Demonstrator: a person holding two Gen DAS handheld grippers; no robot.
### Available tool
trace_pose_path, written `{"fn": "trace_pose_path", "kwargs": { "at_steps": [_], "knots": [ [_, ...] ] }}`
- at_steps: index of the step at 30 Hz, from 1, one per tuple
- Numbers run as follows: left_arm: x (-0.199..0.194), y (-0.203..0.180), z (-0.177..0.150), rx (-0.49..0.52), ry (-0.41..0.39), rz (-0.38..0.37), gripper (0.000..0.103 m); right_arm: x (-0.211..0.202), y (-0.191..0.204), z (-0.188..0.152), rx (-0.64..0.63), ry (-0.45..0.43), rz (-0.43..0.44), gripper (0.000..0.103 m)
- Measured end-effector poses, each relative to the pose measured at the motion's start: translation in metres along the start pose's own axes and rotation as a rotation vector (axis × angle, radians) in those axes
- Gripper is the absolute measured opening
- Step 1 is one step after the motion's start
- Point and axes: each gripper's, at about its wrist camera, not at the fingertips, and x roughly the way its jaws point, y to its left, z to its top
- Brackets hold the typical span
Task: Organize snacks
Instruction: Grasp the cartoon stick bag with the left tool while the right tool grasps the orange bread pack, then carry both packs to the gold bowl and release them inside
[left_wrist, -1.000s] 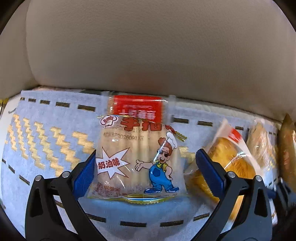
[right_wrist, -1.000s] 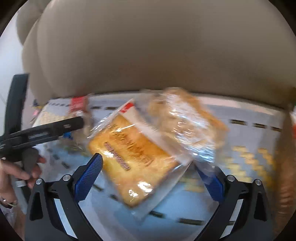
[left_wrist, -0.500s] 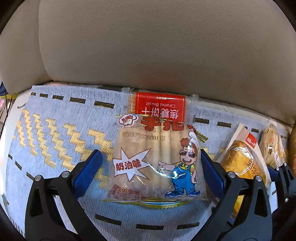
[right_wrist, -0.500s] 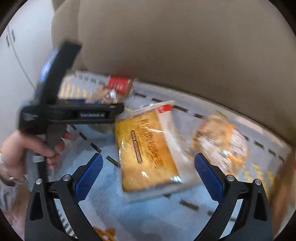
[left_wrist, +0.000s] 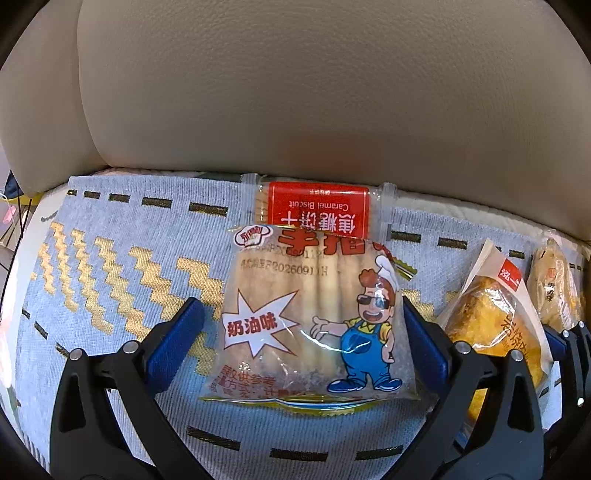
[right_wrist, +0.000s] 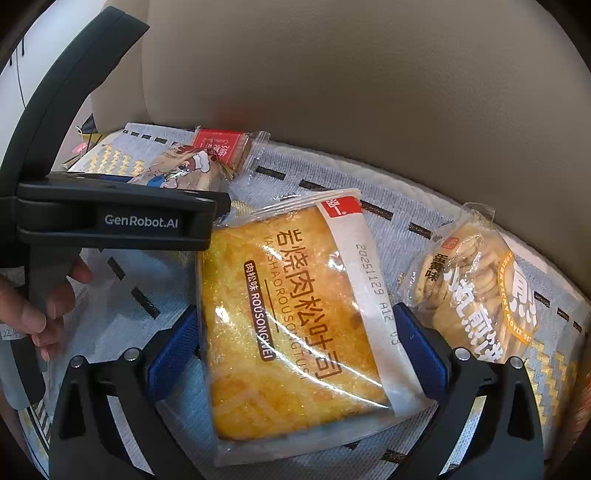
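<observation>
- Lying flat on the blue-grey woven cloth with gold zigzags (left_wrist: 110, 280): clear finger-biscuit packet with cartoon chef (left_wrist: 314, 317), overlapping the red caramel biscuit pack (left_wrist: 317, 208) behind it.
- Left gripper (left_wrist: 303, 343) wide open, blue pads straddling that packet.
- Right gripper (right_wrist: 295, 347) wide open around the golden toast packet (right_wrist: 291, 325); round-cracker bag (right_wrist: 476, 288) just beside it.
- Beige leather cushion (left_wrist: 314, 92) behind.

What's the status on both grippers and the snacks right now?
Left gripper open around finger biscuit pack. Right gripper open around meat floss toast pack. Cookie bag close beside right finger.
</observation>
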Motion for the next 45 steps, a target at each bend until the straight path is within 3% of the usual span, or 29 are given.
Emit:
{"fn": "trace_pose_path", "kwargs": {
  "at_steps": [11,13,14,15,18,24,27,31,35,41,45],
  "knots": [
    [-0.001,-0.006,-0.004,0.013,0.007,-0.013,0.100,0.003,0.018,-0.009,-0.001,-0.001,-0.034,0.098],
    [-0.001,0.002,-0.003,0.005,-0.005,-0.029,0.088,0.000,0.019,-0.008,0.012,-0.009,-0.048,0.098],
    [-0.004,0.004,-0.003,0.005,-0.020,-0.025,0.072,-0.001,0.020,-0.008,0.012,-0.016,-0.051,0.097],
    [-0.006,0.004,-0.003,0.018,-0.030,-0.019,0.069,-0.004,0.020,-0.008,0.013,-0.025,-0.052,0.090],
    [-0.009,0.012,-0.005,0.003,-0.047,-0.039,0.065,-0.009,0.021,-0.011,0.020,-0.050,-0.060,0.080],
    [-0.027,0.035,-0.012,-0.099,-0.080,-0.120,0.064,-0.024,0.040,-0.025,0.019,-0.075,-0.079,0.075],
    [-0.051,0.041,-0.015,-0.077,-0.161,-0.103,0.064,-0.038,0.042,-0.037,0.076,-0.097,-0.054,0.074],
    [-0.083,0.044,-0.016,-0.038,-0.251,-0.107,0.064,-0.077,0.037,-0.052,0.205,-0.200,-0.027,0.074],
    [-0.111,0.042,-0.012,-0.015,-0.283,-0.131,0.064,-0.121,0.028,-0.045,0.264,-0.318,-0.032,0.074],
    [-0.147,0.002,0.017,0.073,-0.335,-0.191,0.064,-0.186,-0.006,-0.037,0.335,-0.483,-0.081,0.074],
    [-0.173,-0.046,0.037,0.143,-0.390,-0.275,0.064,-0.213,-0.037,-0.037,0.395,-0.529,-0.126,0.074]
  ]
}}
